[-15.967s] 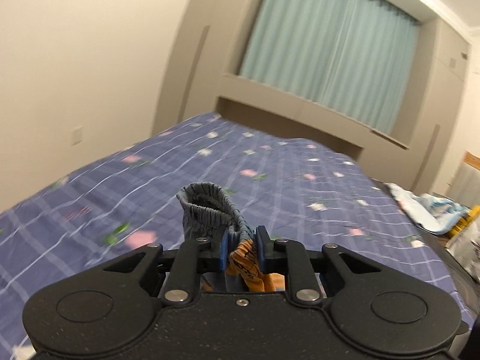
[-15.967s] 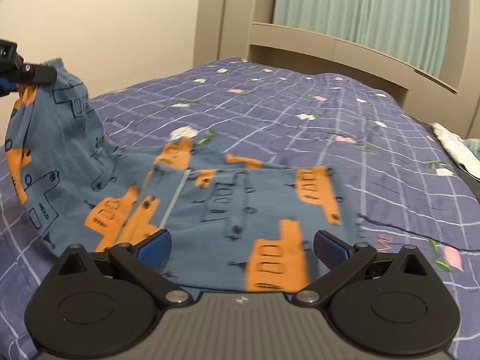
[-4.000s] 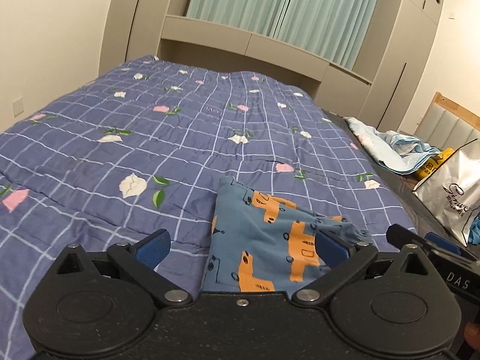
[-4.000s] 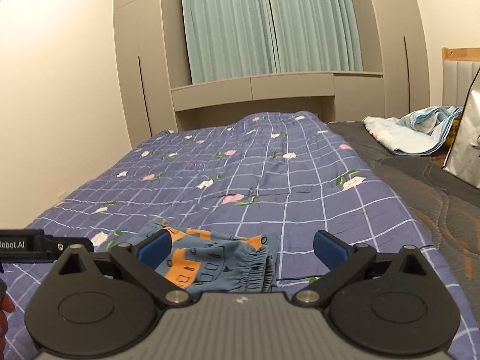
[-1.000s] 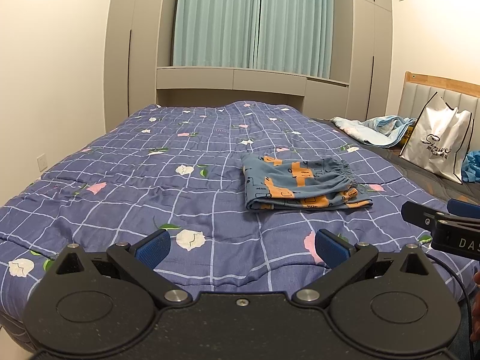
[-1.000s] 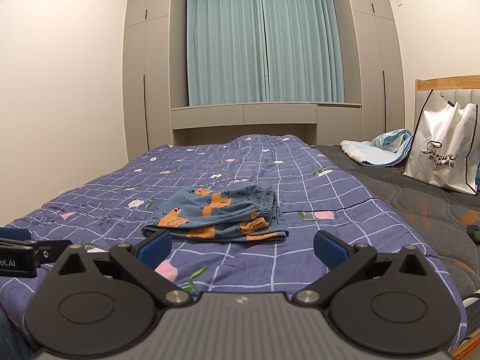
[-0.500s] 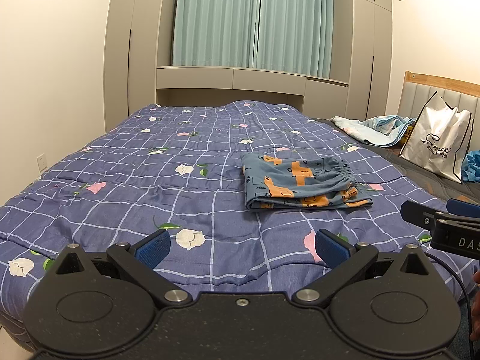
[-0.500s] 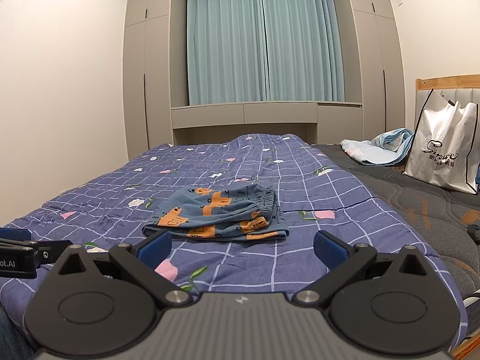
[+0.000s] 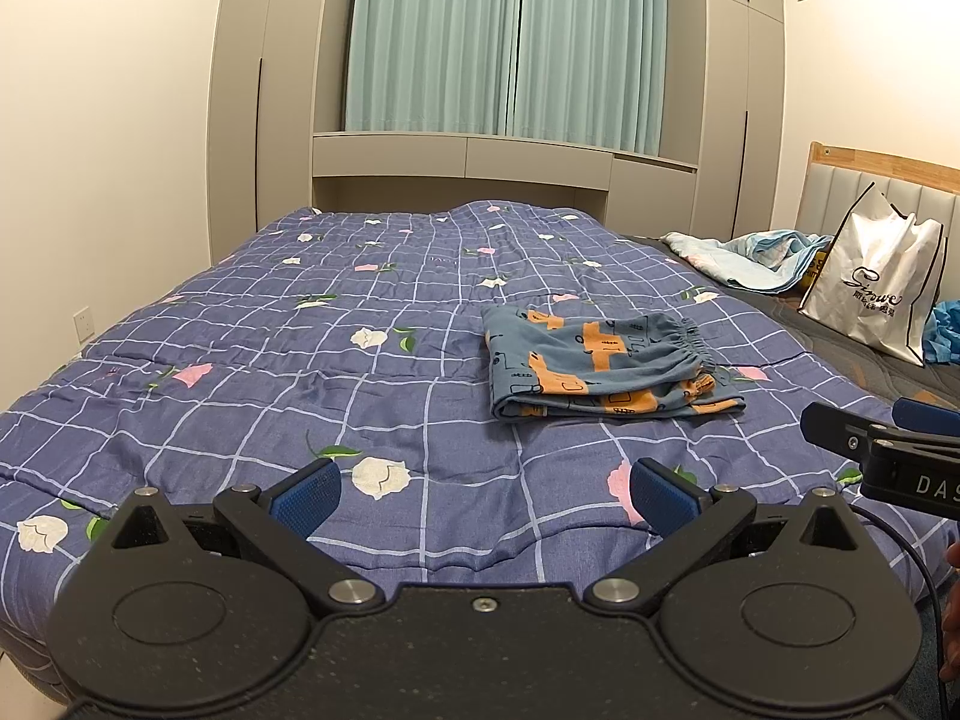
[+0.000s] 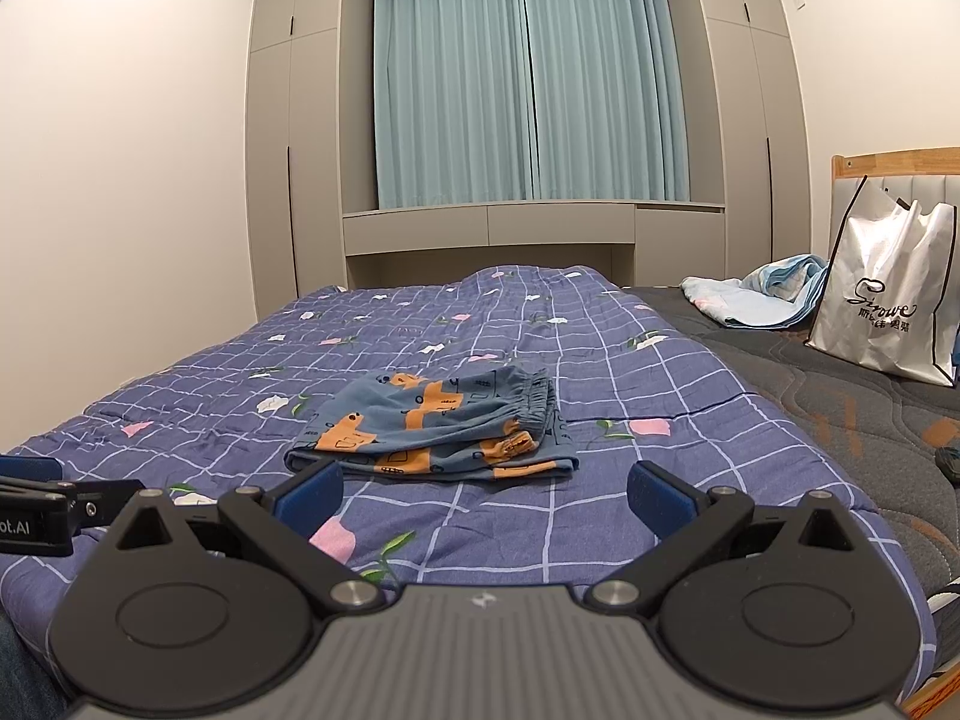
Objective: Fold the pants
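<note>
While both tools hang short of the bed's near edge, this is what the two wrist views show, nearest first.

Left gripper [image 9: 485,491]: jaws spread wide with nothing between them; blue pads [image 9: 305,495] sit above the quilt near its front edge. Its black side also shows at the left edge of the right wrist view.

Right gripper [image 10: 485,495]: jaws spread wide and bare, blue pads over the near part of the quilt. From the left wrist view, its black fingers poke in at the right edge.

Quilt [image 9: 252,360]: purple-blue with a pale grid and scattered white and pink flowers, covering most of the bed.

Pants [image 9: 606,365]: folded into a compact stack, lying flat on the quilt ahead of both grippers and apart from them, right of centre. Blue fabric with orange shapes; the gathered elastic waistband [image 10: 536,398] faces right.

Mattress [image 10: 840,396]: a dark grey quilted strip right of the quilt.

Shopping bag [image 10: 888,306]: white with black lettering, standing upright on the grey strip.

Light blue bedding [image 10: 756,297]: bunched up beyond the bag.

Far wall: grey cupboards and closed teal curtains [image 10: 528,84].
</note>
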`<state>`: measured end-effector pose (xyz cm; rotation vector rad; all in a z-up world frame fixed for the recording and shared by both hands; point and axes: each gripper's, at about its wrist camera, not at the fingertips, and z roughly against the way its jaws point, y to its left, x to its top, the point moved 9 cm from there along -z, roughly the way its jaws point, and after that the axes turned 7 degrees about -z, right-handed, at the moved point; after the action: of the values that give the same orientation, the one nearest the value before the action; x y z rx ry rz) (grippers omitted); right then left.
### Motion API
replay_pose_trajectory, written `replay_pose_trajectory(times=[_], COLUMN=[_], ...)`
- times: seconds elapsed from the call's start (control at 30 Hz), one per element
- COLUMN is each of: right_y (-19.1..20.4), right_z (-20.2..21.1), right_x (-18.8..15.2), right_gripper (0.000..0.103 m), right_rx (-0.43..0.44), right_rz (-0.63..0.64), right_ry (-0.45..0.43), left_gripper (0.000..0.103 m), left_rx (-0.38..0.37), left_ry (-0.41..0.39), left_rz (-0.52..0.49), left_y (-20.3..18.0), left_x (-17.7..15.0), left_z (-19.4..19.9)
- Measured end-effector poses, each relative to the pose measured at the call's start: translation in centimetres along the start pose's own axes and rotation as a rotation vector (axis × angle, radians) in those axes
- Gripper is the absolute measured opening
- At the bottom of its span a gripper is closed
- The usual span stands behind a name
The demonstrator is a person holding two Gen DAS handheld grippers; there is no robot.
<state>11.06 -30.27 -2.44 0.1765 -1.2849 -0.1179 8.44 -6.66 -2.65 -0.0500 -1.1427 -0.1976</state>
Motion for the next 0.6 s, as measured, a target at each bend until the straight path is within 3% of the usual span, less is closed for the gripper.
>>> replay_pose_trajectory(times=[0.6], right_y=[0.03], right_z=[-0.09], right_x=[-0.14], right_gripper=[0.103], right_rx=[0.001], right_rz=[0.000], right_ry=[0.002], left_gripper=[0.102], left_rx=[-0.010], left_ry=[-0.001], left_rz=[0.002], left_y=[-0.14], left_x=[-0.08], left_z=[0.05])
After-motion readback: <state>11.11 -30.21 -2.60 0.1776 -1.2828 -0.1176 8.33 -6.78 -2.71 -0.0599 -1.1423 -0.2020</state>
